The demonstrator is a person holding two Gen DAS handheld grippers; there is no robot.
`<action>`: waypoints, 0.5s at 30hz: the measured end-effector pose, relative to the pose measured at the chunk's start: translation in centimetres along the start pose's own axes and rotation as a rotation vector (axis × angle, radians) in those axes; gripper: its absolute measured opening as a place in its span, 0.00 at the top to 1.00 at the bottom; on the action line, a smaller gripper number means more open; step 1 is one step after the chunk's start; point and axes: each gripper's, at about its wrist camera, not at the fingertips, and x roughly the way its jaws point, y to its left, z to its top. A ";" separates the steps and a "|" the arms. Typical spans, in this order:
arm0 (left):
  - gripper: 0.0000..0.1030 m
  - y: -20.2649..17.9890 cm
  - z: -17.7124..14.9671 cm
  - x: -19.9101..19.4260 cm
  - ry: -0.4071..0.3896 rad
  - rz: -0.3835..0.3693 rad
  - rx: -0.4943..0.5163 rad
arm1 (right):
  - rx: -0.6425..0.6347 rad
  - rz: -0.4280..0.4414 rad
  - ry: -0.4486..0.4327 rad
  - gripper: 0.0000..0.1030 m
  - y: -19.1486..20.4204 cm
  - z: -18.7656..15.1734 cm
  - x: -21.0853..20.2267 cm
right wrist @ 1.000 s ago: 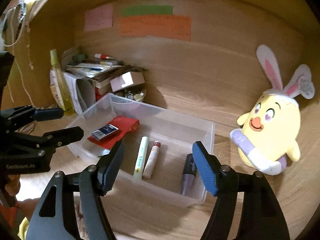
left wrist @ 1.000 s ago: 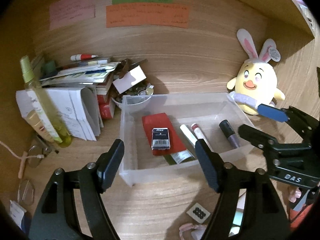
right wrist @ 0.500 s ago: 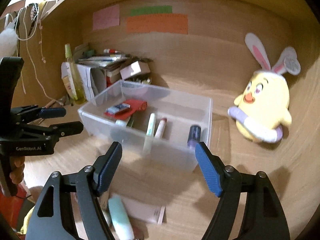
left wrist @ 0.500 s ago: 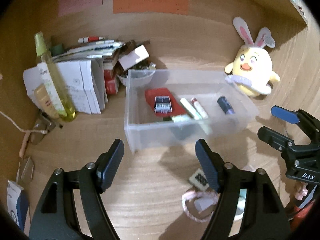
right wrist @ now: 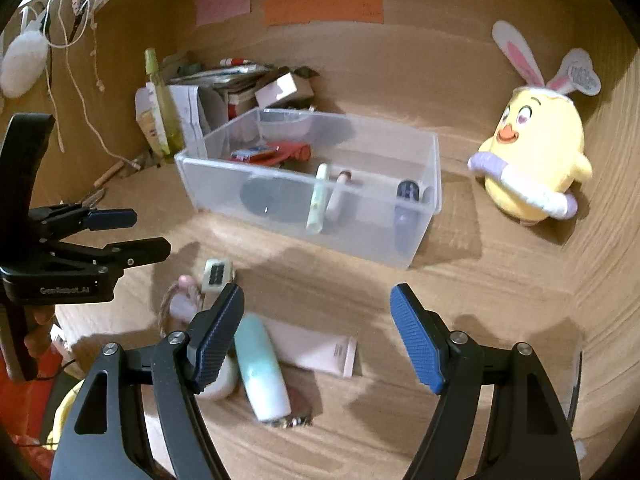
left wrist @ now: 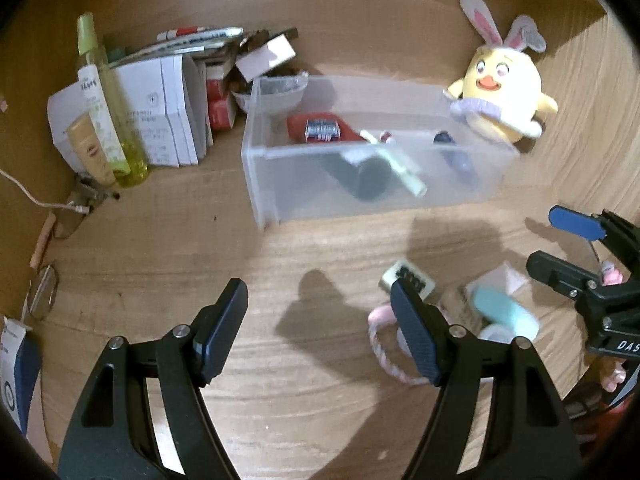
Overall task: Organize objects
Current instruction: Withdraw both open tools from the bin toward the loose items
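Wooden desk (right wrist: 480,292), wooden back wall (right wrist: 420,60) with coloured paper notes (right wrist: 324,6).

My left gripper (left wrist: 320,332) hangs with jaws apart and empty over the wooden desk (left wrist: 168,264). Ahead sits a clear plastic bin (left wrist: 280,184) — pens and a red pouch inside — with a yellow bunny-eared plush (left wrist: 504,96) beside it.

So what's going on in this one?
A person is tidying a desk with two handheld grippers. Both the left gripper and right gripper are open and empty. The clear bin already holds pens and a red pouch; a mint tube and white tube lie loose.
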 end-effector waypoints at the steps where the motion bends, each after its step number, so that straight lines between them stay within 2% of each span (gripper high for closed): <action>1: 0.28 0.0 -0.3 0.2 0.011 0.003 0.001 | -0.001 0.000 0.007 0.29 0.0 -0.2 0.1; 8: 0.29 0.0 -1.9 1.6 0.087 -0.007 0.020 | 0.007 0.014 0.052 0.29 -0.2 -1.7 0.7; 15: 0.28 -0.9 -2.1 2.1 0.088 -0.013 0.063 | 0.028 0.047 0.088 0.30 0.1 -2.6 1.3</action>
